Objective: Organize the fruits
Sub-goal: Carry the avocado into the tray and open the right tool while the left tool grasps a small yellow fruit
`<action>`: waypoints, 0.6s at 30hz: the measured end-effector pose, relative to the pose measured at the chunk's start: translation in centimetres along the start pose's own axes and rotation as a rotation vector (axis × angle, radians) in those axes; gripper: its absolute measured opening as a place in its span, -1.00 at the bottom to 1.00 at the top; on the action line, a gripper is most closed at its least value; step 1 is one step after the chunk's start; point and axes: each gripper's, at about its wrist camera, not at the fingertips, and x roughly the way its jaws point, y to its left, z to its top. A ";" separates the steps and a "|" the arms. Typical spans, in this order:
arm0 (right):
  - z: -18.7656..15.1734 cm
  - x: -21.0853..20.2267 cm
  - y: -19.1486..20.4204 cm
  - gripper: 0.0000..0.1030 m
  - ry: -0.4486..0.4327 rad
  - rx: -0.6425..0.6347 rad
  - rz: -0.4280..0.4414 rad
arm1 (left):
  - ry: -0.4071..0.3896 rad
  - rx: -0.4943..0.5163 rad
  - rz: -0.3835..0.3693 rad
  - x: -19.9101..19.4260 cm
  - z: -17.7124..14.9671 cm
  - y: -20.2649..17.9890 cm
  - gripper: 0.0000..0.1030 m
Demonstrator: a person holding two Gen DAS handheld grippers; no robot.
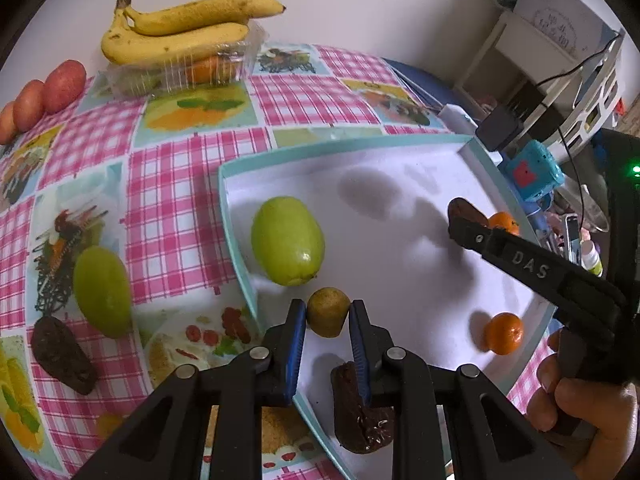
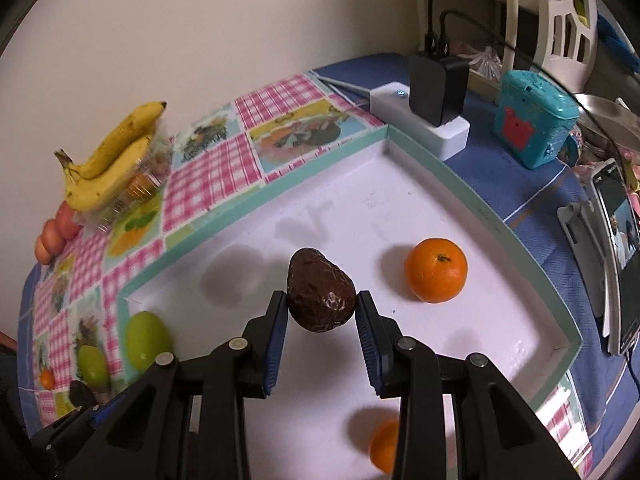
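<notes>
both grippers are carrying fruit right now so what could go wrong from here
The left gripper pinches the small kiwi only at its fingertips, so it may slip out. The right gripper holds an avocado close to an orange in the tray; lowering it carelessly could knock the orange rolling.

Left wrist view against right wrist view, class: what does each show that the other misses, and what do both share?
Only the left wrist view shows the small fruit in the left gripper and the avocado beneath its fingers. Only the right wrist view shows the phone on its stand. Both show the tray, bananas, two oranges, and the right gripper holding a dark avocado.
</notes>
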 end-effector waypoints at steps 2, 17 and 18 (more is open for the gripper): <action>-0.1 0.6 -0.1 -0.30 0.015 -0.003 -0.005 | 0.006 0.004 0.004 0.3 -0.1 -0.1 -0.54; -0.7 0.8 -0.7 -0.29 0.035 0.008 0.009 | 0.025 0.004 -0.016 -0.3 -0.3 -0.3 -0.50; -0.7 0.6 -0.6 -0.27 0.031 0.005 0.007 | 0.023 0.000 -0.017 -0.7 -0.4 -0.2 -0.50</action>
